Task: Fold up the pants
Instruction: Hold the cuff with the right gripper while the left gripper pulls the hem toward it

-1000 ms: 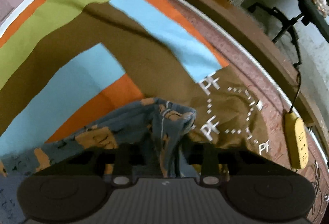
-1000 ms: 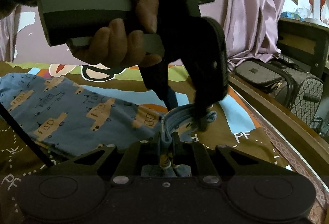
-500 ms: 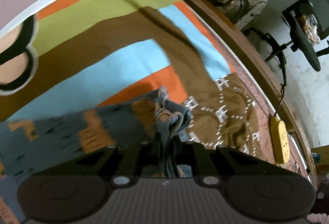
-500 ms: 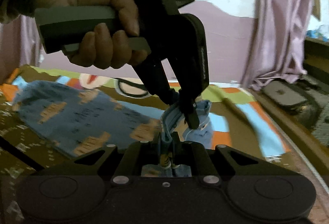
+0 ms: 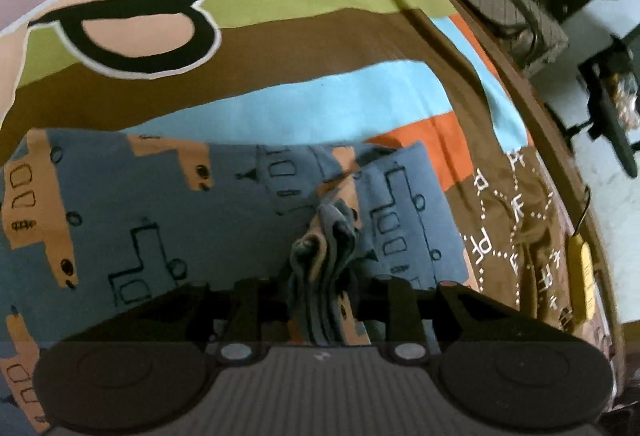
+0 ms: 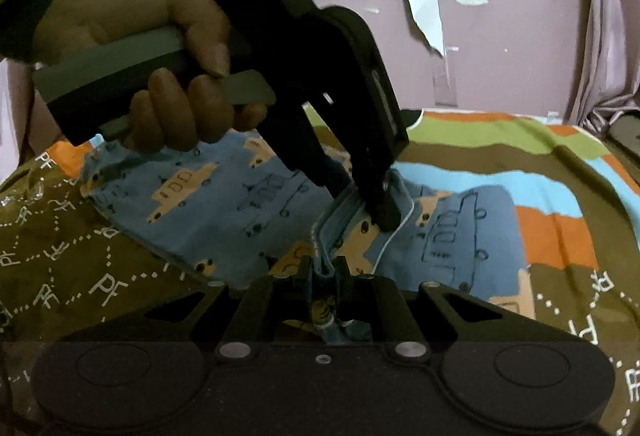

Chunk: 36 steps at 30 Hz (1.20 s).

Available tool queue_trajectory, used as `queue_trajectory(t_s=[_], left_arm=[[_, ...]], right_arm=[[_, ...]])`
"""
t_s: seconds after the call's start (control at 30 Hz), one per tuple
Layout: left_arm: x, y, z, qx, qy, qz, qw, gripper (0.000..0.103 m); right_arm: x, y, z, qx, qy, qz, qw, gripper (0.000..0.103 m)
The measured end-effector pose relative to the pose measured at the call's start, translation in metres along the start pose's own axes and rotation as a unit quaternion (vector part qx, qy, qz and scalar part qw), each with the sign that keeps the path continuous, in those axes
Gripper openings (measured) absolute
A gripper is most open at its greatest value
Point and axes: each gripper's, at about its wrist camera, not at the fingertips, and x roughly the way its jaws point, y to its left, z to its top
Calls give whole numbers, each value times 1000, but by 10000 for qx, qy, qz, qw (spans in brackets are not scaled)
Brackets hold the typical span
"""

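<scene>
pants (image 5: 168, 220) carried over bedspread (image 5: 328, 36) | blue, truck-printed, doubled

**Both grippers engaged on fabric, left jaws just opening**

The black two-finger left gripper (image 6: 360, 200) points steeply down, held by a hand (image 6: 160, 72) wrapped round its grey handle. Its jaws have just been opening; bunched blue cloth (image 5: 324, 260) sits between them. The black right gripper (image 6: 325, 272) has its jaws pinched narrowly on a fold of the same cloth.
</scene>
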Motion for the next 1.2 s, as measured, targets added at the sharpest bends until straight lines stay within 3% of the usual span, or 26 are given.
queue_trajectory(t_s=[0.07,0.13,0.23,0.63,0.87,1.2], left_arm=[[1,5,-1,-61,-35,-100,9999,26],[0,8,-2,-18,-105,-224,9997,14],[-3,8,-3,92,-160,-328,9993,10],[-23,27,-6,244,-315,-555,9977,9],[-43,53,-15,173,-515,-738,9958,9],[-70,90,-27,128,-655,-726,9951,9]], right_arm=[[1,3,0,3,6,-69,10000,10],[0,4,1,-13,-1,-123,9999,10],[1,8,2,-27,2,-224,9997,10],[3,25,14,-217,-12,-378,9990,10],[8,47,25,-322,-17,-293,9991,10],[25,83,39,-533,-5,-27,9986,10]])
